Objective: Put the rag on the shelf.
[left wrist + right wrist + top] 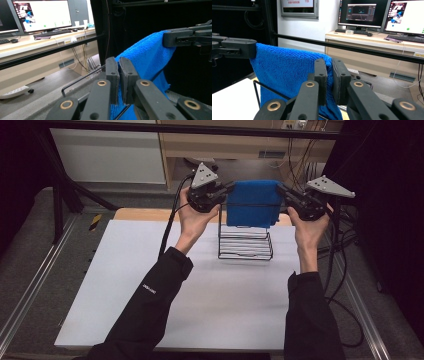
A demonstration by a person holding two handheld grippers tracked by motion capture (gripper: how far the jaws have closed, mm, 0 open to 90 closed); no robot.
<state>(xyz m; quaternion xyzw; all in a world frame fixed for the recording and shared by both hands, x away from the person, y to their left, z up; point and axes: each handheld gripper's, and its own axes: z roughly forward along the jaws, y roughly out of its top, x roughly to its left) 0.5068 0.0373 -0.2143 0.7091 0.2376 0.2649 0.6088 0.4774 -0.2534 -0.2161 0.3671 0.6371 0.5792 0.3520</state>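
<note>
The cloth hangs stretched between both grippers, fingers clamped on its top corners, directly above the rack (long axis left-right).

A wire rack stands on the table toward its far edge, roughly at the middle of its width. A cloth is stretched above the rack, its lower part hanging in front of the rack's upper bar. The left tool pinches the cloth's left top corner and the right tool pinches the right top corner, one on each side of the rack. Beyond the table, a desk carries monitors and a keyboard.
</note>
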